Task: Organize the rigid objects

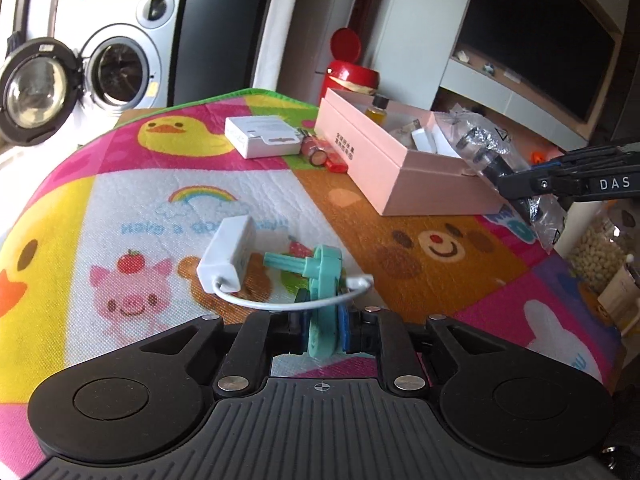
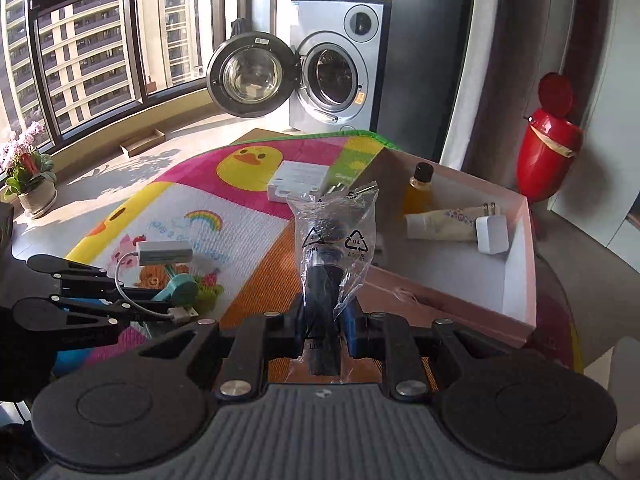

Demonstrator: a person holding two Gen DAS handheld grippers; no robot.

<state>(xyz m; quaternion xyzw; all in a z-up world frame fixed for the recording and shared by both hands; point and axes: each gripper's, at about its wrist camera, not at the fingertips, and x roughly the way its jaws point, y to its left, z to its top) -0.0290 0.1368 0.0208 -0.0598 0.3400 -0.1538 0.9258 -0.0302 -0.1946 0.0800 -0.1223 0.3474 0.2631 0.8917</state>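
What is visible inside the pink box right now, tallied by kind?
Amber bottle: 1
Cream tube: 1
White block: 1
Total: 3 visible in the pink box

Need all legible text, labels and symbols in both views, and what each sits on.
"DAS": right hand-held gripper finger, side face.
"04" in recycling triangle, "LDPE" under it: clear plastic bag held by that gripper.
"Have a GOOD..." under rainbow: play mat; remainder hidden or blurred.
Dark printed characters: pink box side; too small to read.
White carton label: blurred.
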